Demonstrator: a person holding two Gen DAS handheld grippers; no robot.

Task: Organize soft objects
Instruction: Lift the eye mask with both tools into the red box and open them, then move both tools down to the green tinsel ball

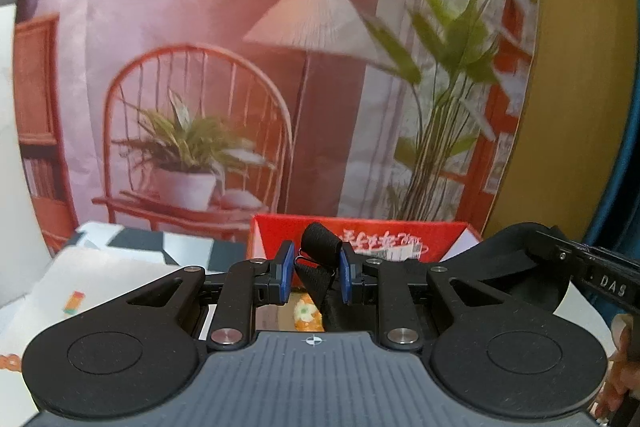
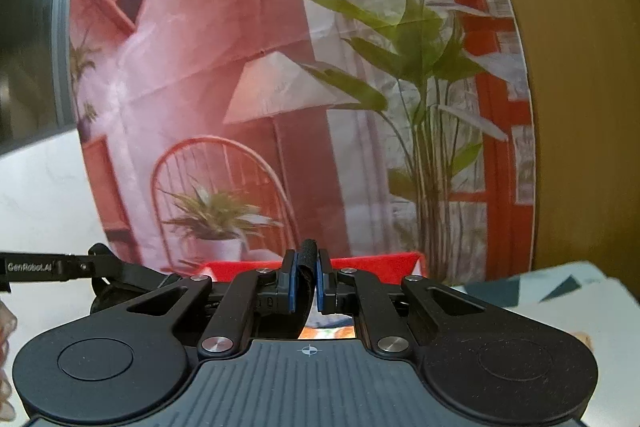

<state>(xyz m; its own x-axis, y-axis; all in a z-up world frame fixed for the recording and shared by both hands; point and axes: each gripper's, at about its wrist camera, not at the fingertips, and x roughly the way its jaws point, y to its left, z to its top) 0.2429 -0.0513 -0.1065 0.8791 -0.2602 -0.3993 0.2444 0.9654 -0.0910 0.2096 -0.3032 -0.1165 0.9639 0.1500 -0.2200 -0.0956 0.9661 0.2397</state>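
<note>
L tongs (image 1: 316, 273) narrow, pinching black strap (image 1: 320, 247); R tongs (image 2: 307, 281) clamped tight on same strap.

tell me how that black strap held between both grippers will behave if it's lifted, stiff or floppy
Probably floppy: the black strap folds over itself between the left gripper jaws and sags below them. Likely light, since the right gripper pinches it thin with the jaws nearly shut. Its woven-looking surface suggests it won't slip easily, though the metal clip could swing.
</note>
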